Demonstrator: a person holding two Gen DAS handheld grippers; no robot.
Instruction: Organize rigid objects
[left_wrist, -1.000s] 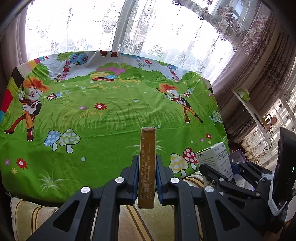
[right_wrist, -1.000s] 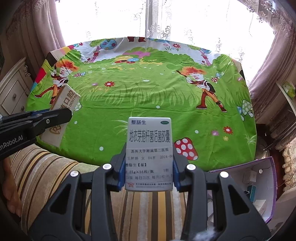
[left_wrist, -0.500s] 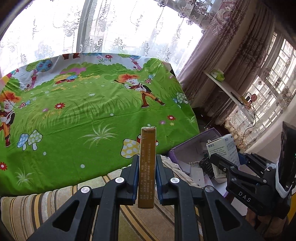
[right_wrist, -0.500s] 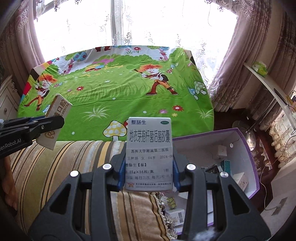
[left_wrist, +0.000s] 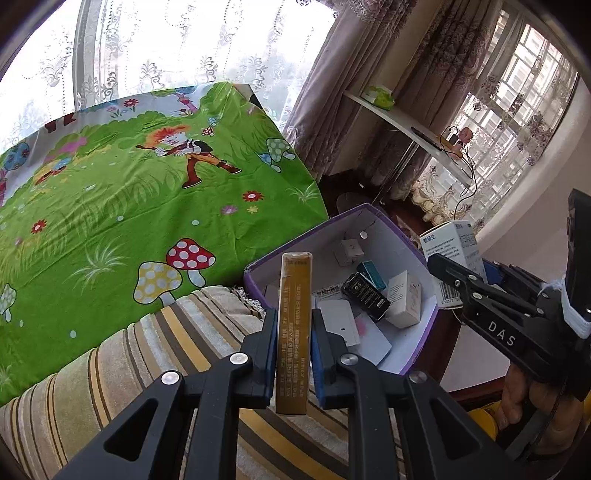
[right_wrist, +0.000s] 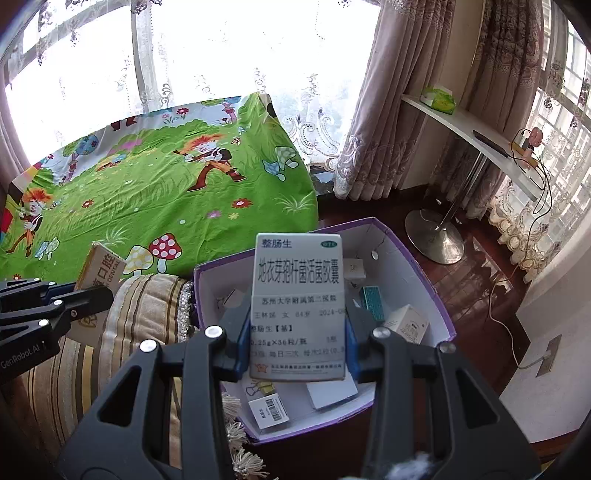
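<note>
While both claws carry cartons toward storage:
Left gripper (left_wrist: 293, 347): pinching a gold carton (left_wrist: 293, 325) upright, near the purple box (left_wrist: 255, 271) rim.
Right gripper (right_wrist: 297, 332): clamped on a white medicine carton (right_wrist: 298, 306) above that box, likely for dropping in.

I see a bed (left_wrist: 110, 206) covered with a bright green sheet (right_wrist: 155, 206) that has cartoon kids, mushrooms and flowers on it. At its near end lies a striped cushion (left_wrist: 155, 354) in brown, tan and yellow, with a fringe on its edge. Right beside the cushion is a purple box (right_wrist: 428, 280) with white walls inside. Small boxes lie on its bottom: a black one (left_wrist: 365, 296), a teal one (right_wrist: 373, 302), and some white ones (left_wrist: 404, 299). Past the box, the dark wood floor (right_wrist: 476, 258) carries a round metal stand base (right_wrist: 434, 236).
</note>
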